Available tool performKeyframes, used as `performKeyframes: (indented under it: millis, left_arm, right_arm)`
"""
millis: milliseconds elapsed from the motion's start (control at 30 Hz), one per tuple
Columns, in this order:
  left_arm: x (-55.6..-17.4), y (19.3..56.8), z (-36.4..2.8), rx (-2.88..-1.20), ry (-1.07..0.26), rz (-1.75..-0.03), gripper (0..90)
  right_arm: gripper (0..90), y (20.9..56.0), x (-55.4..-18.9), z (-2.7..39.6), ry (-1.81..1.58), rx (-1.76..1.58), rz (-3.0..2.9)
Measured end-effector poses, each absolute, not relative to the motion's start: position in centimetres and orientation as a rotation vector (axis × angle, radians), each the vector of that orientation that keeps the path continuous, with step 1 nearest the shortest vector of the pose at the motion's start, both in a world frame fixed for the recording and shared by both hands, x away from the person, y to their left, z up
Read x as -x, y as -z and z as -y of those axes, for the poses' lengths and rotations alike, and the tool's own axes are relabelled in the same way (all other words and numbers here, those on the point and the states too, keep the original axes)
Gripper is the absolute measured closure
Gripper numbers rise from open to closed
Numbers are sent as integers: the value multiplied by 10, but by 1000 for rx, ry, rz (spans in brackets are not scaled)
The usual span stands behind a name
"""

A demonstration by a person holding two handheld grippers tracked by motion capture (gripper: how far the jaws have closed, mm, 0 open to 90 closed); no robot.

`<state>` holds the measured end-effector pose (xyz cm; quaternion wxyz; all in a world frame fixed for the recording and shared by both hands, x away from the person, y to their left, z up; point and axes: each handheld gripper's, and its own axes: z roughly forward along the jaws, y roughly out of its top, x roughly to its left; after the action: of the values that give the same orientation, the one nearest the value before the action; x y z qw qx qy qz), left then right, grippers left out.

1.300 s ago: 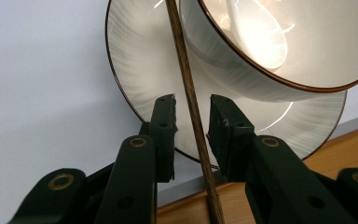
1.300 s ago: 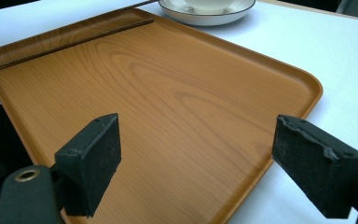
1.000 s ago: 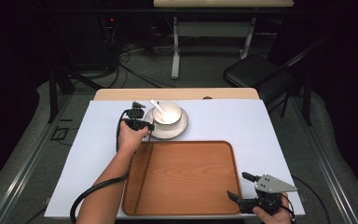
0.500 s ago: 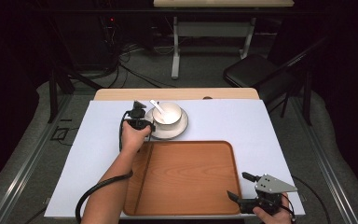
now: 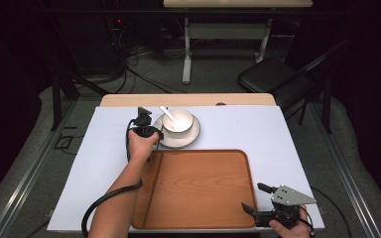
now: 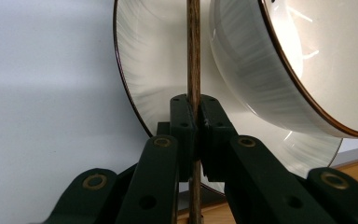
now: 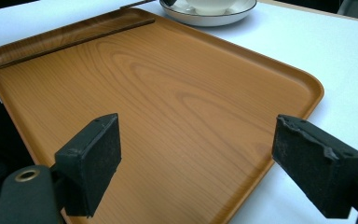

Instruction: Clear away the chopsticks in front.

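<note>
Just changed: the left gripper point(image 6: 196, 112) has just been closing, and its jaws are now clamped on a thin chopstick point(image 6: 194, 46), pads pressed flat on both sides of it.
Meaning for the work: the grasp looks made; lifting the stick and carrying it to the tray point(image 5: 198, 183) seems the likely next step.
Where the chopstick is: at the centre of the left gripper view, running bottom to top across the rim of the plate point(image 6: 158, 70), just left of the bowl point(image 6: 261, 70). Whether it rests on the rim I cannot tell.
Left gripper in the high view: left of the plate, upper middle of the frame, just above the tray's upper left corner.
Right gripper: the right gripper point(image 7: 196, 154) has its jaws wide apart with nothing between them, over the tray's lower right corner in the high view point(image 5: 253, 197).
Second chopstick: another chopstick point(image 7: 74, 43) lies inside the tray along its raised edge, upper left of the right gripper view.
Chopstick material: dark brown wood, slim and straight; likely to slip or turn in a loose grip.
Plate and bowl: glossy white ceramic with a thin dark line along the rims; the round bowl stands on the shallow plate.
Spoon: a pale spoon point(image 5: 166, 112) leans in the bowl.
Tray: orange-brown with visible wood grain, smooth, rectangular with rounded corners and a low lip.
Table: the table point(image 5: 278, 134) has a plain, matt white top.
Jaw pads: black, blocky, slightly worn at the edges.
</note>
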<state>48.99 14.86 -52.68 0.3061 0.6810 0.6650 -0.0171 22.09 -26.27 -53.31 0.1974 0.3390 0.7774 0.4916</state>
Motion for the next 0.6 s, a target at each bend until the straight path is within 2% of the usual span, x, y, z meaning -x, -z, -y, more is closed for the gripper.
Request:
performKeyframes:
  millis: [600]
  left_arm:
    - [-475, 506, -175, -1725, 13, -1770, 852]
  right_arm:
    - [152, 533, -221, 263, -1378, -953, -2175]
